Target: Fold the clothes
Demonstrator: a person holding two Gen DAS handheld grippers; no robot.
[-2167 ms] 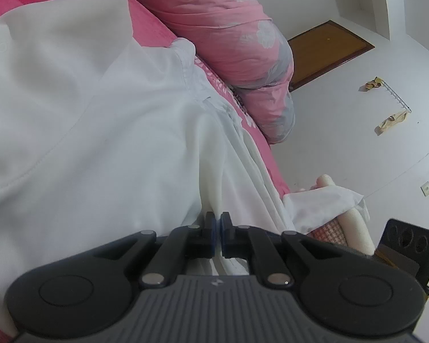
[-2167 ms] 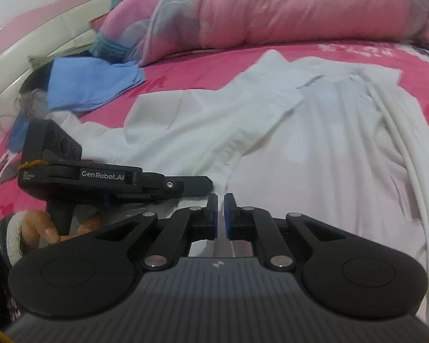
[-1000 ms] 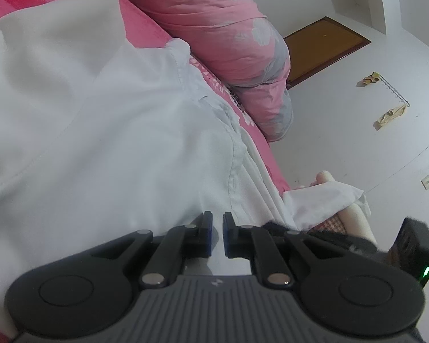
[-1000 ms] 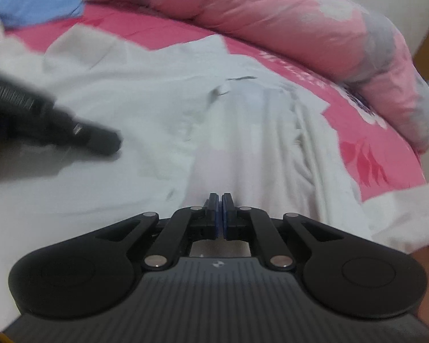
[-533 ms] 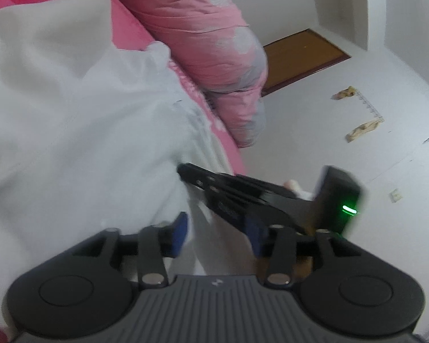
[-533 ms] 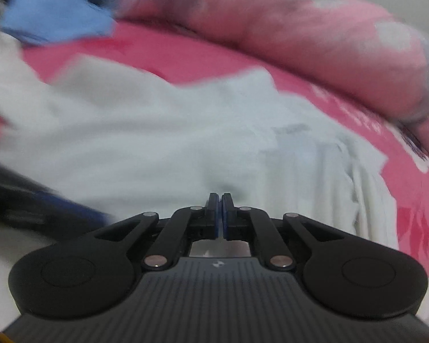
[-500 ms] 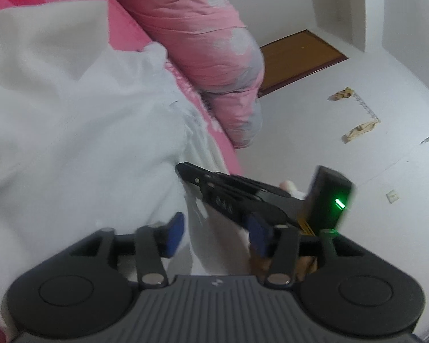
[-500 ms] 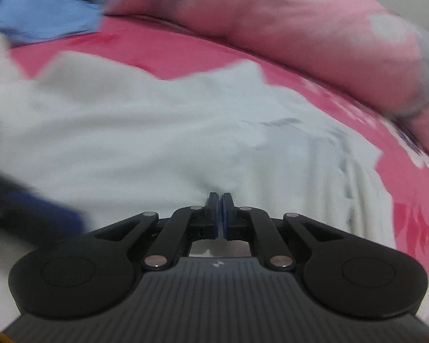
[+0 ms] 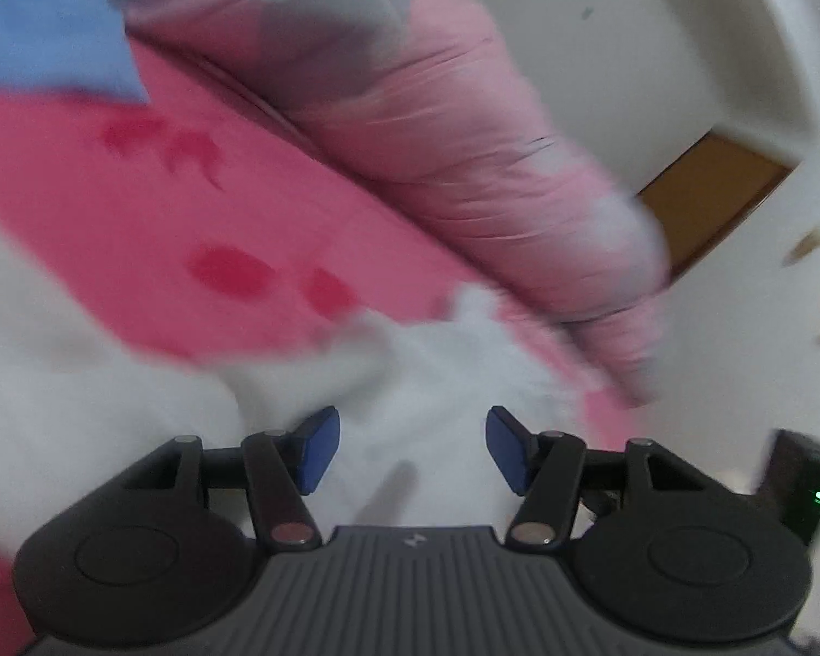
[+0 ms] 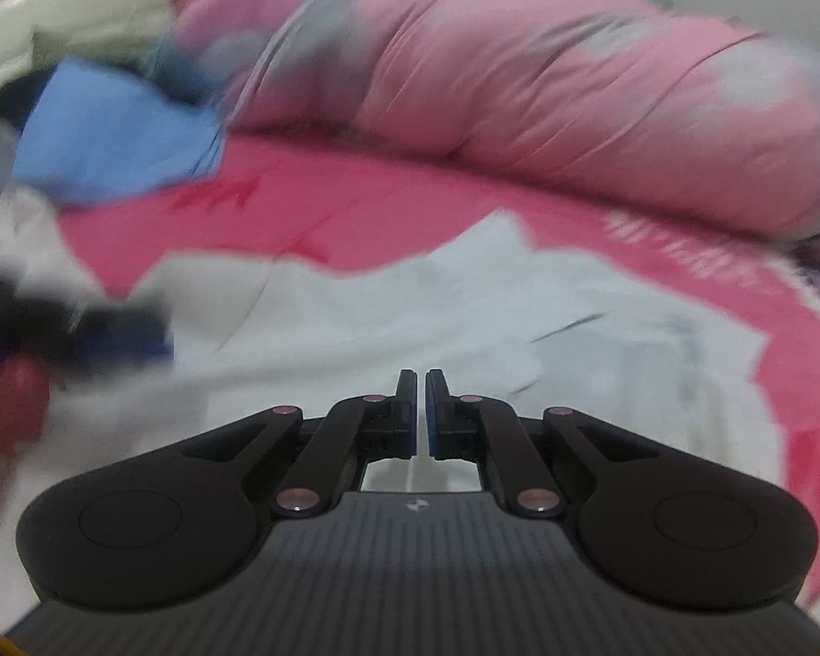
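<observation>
Left gripper (image 9: 413, 448) opening, nothing between its fingers, white shirt (image 9: 437, 372) edge just ahead, right gripper (image 10: 415, 415) clenched empty over shirt, pink sheet (image 10: 355, 218) bare beyond

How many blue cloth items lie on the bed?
1. The blue cloth lies at the far left of the pink bed, beside the pink quilt. Others may be hidden.

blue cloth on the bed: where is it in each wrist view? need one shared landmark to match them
Left wrist: blue cloth fills the top left corner, above the pink sheet.
Right wrist: blue cloth sits at the upper left, left of the pink quilt.
Shared landmark: the rolled pink quilt, which runs behind the white shirt in both views.
</observation>
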